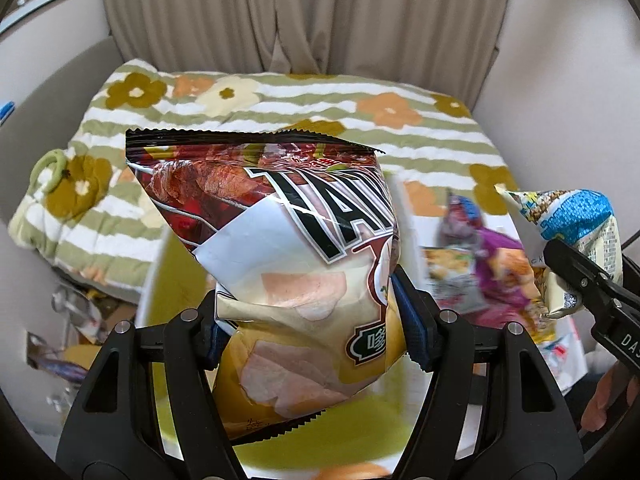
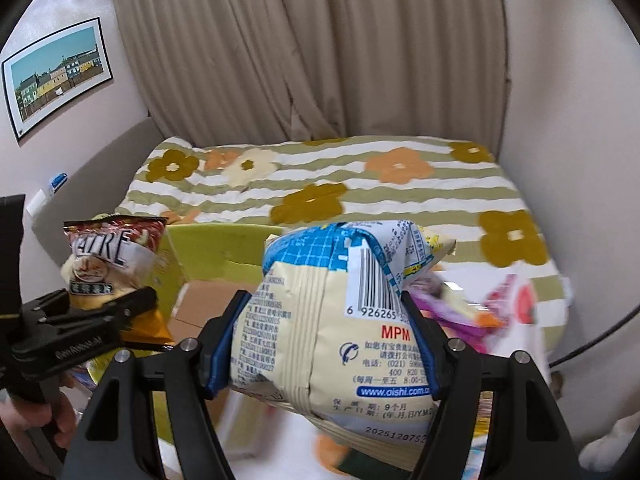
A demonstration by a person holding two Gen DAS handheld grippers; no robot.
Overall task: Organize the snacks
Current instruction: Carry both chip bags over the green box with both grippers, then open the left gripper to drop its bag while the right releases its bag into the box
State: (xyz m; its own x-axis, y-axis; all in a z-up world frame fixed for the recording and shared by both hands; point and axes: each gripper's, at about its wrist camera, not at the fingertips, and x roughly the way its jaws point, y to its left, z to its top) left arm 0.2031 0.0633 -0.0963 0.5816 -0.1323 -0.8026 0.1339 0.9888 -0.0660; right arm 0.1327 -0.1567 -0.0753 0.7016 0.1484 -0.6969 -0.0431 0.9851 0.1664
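left gripper (image 1: 312,320) fingers pinched red chip bag (image 1: 276,240) above green box (image 1: 320,432). right gripper (image 2: 324,344) fingers pinched blue-cream bag (image 2: 332,336); barcode side visible in right view only. bed (image 2: 360,184) behind.

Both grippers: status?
Left gripper shut on red chip bag, above green box. Right gripper shut on blue-and-cream snack bag. Nothing blocking.

Red-and-white chip bag (image 1: 296,264) between left hand-held gripper (image 1: 314,328) pads
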